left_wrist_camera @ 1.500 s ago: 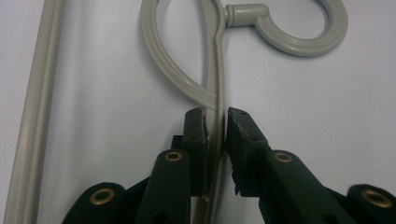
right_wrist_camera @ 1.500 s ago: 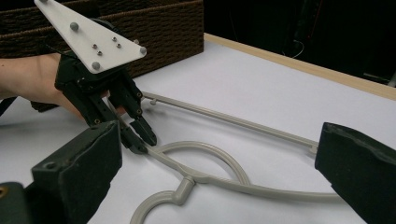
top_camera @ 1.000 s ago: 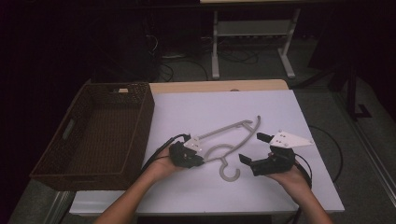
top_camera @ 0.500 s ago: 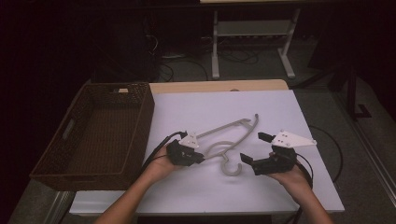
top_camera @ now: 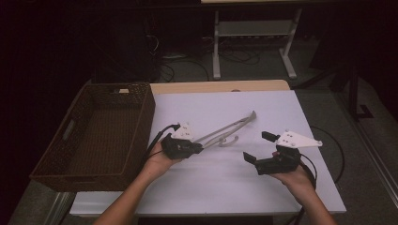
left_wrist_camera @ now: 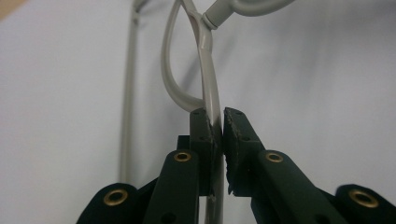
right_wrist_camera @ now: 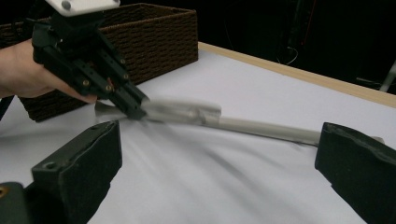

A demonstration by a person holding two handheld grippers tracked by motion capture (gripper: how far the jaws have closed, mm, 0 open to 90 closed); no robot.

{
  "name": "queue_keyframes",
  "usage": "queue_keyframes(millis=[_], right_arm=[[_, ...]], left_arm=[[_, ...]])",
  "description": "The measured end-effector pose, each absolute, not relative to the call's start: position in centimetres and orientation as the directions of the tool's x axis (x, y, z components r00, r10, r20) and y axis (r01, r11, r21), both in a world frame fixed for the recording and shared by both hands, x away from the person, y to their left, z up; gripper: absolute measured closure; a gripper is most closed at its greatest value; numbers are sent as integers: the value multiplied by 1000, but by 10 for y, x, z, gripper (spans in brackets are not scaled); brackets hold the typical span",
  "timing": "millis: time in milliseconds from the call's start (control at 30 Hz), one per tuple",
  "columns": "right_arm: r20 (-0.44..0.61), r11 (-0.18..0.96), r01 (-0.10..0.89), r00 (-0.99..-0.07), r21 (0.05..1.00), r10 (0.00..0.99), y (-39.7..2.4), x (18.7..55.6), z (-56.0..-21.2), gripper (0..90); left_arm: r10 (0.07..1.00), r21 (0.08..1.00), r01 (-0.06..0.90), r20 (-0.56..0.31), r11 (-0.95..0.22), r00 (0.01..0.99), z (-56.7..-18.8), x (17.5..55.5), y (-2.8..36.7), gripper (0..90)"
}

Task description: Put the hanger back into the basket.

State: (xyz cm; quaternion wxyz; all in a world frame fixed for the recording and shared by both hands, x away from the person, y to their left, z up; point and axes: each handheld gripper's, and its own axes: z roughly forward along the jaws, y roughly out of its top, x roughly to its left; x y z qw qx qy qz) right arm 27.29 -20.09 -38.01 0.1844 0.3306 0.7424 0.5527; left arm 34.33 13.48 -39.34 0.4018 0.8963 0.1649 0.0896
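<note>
A grey plastic hanger (top_camera: 226,131) is tilted up on edge over the middle of the white table (top_camera: 225,187). My left gripper (top_camera: 199,148) is shut on one end of it, with the hook (top_camera: 229,140) hanging near the middle. In the left gripper view the pads pinch the hanger's thin arm (left_wrist_camera: 208,88) just above my left gripper (left_wrist_camera: 218,126). My right gripper (top_camera: 258,146) rests to the right, jaws wide open and empty. In the right gripper view the hanger (right_wrist_camera: 261,127) runs between my right gripper (right_wrist_camera: 219,144) jaws farther off, with my left gripper (right_wrist_camera: 135,105) at its end.
A dark woven basket (top_camera: 141,108) stands at the table's left side, also seen as the basket (right_wrist_camera: 154,32) behind the left hand. Cables trail from both grippers. A metal stand (top_camera: 253,28) sits on the floor beyond the table's far edge.
My left gripper has risen with the hanger, which has swung from lying flat to standing on edge, its hook lifted off the table. The right gripper has stayed put.
</note>
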Motion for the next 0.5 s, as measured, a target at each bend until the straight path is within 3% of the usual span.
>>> queue_keyframes(millis=[500], right_arm=[[92, 171, 290, -710, 942, 698, -202, 273, -380, 1]], left_arm=[[414, 806, 248, -3, -538, 910, -368, 343, 145, 836]])
